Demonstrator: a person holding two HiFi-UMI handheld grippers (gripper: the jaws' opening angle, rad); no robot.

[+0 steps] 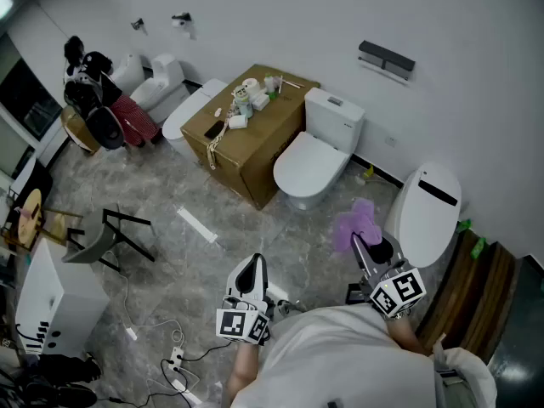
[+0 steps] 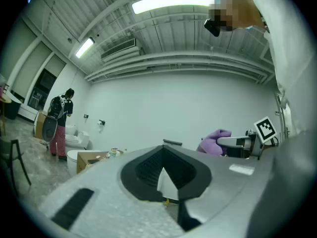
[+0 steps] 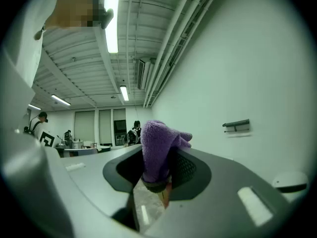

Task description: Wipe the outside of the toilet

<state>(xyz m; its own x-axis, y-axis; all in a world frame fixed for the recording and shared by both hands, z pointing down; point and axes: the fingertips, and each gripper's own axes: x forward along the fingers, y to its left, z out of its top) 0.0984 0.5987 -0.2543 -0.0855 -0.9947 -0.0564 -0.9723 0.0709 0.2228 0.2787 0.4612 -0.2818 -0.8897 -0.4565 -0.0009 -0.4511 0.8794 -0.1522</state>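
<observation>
Purple cloth up front, fluffy and bunched, pinched between the jaws of the right gripper with its loose end standing up and flopping past the tips. It's held in the air just left of the nearest toilet, not touching it: a white, smooth, rounded one, lid down, a black strip across the top. Further back stands a second white toilet, lid shut too, its boxy tank set against the wall.
</observation>
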